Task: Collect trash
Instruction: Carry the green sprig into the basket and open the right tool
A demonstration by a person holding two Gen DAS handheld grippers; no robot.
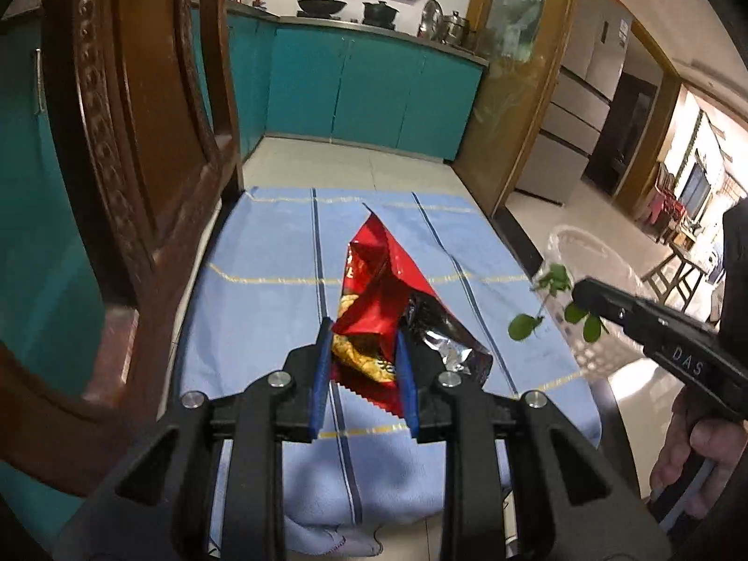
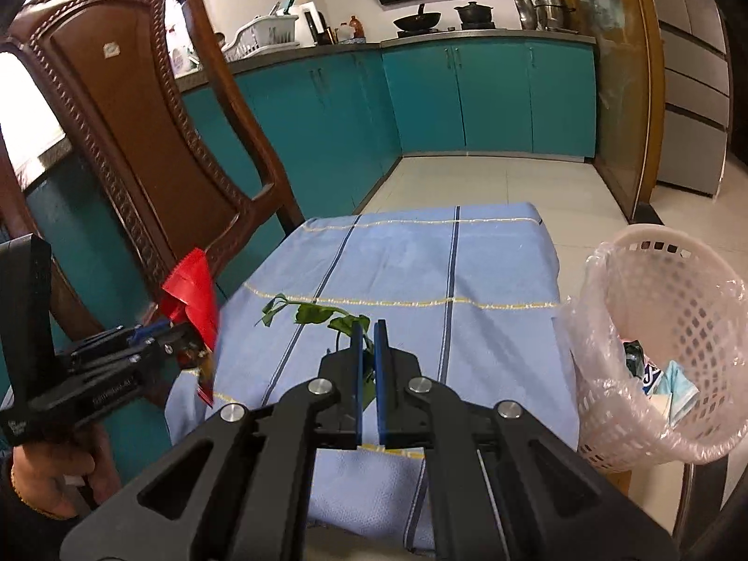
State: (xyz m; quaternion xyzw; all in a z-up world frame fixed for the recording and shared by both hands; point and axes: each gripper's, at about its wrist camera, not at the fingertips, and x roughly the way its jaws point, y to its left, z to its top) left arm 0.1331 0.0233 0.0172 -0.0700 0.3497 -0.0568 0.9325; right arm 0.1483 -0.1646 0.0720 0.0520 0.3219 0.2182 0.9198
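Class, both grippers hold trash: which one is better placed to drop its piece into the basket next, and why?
Right. The right gripper, shut on the leafy sprig, is beside the lined basket. The left gripper, holding the red snack wrapper, is across the cloth.

Left tool (image 1: 364, 350) clamped, right tool (image 2: 368, 341) fully closed, both angled downward.

Right gripper body (image 1: 685, 364): white letters "DAS" along its side.
Red snack bag (image 1: 374, 313): printed characters on the front, too crumpled to read.
Left gripper body (image 2: 112, 390): a line of small print, blurred, unreadable.
Packet in basket (image 2: 652, 376): blue lettering, cut off, unreadable.
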